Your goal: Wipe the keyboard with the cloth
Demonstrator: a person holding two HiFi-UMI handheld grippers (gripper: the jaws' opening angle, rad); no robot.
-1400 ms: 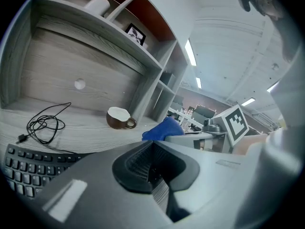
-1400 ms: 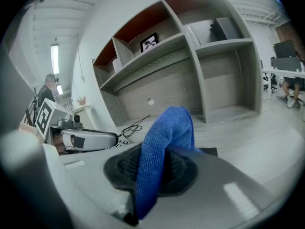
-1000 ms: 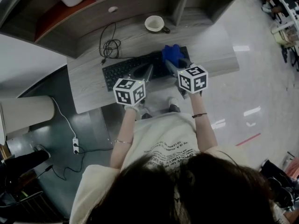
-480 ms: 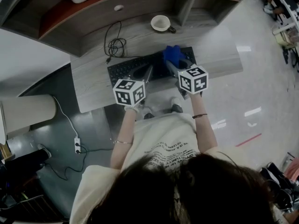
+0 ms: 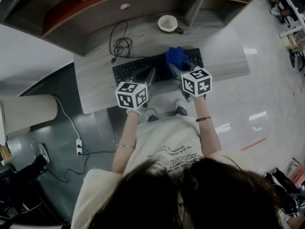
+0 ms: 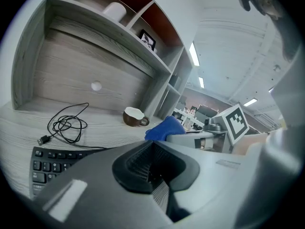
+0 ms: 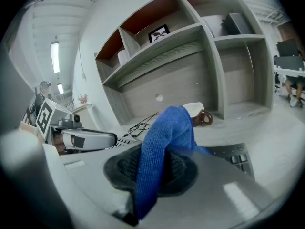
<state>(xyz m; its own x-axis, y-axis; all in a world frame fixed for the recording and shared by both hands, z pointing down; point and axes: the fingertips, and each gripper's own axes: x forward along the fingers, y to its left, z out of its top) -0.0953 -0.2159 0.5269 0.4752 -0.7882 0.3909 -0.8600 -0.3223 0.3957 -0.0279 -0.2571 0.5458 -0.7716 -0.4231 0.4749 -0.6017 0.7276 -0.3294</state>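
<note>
So that the black plastic keyboard (image 5: pixel 133 68) can be wiped, the blue fabric cloth (image 5: pixel 176 56) is clamped in the right gripper (image 5: pixel 174 68) above it, the left gripper (image 5: pixel 151 75) closed empty.

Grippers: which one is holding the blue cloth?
The right gripper; the blue cloth is pinched between its jaws. The left gripper is shut on nothing.

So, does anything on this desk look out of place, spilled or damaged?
Only the black cable: it lies in a loose tangle on the desk behind the keyboard, with one plug end free. The cup stands upright and nothing looks spilled.
</note>
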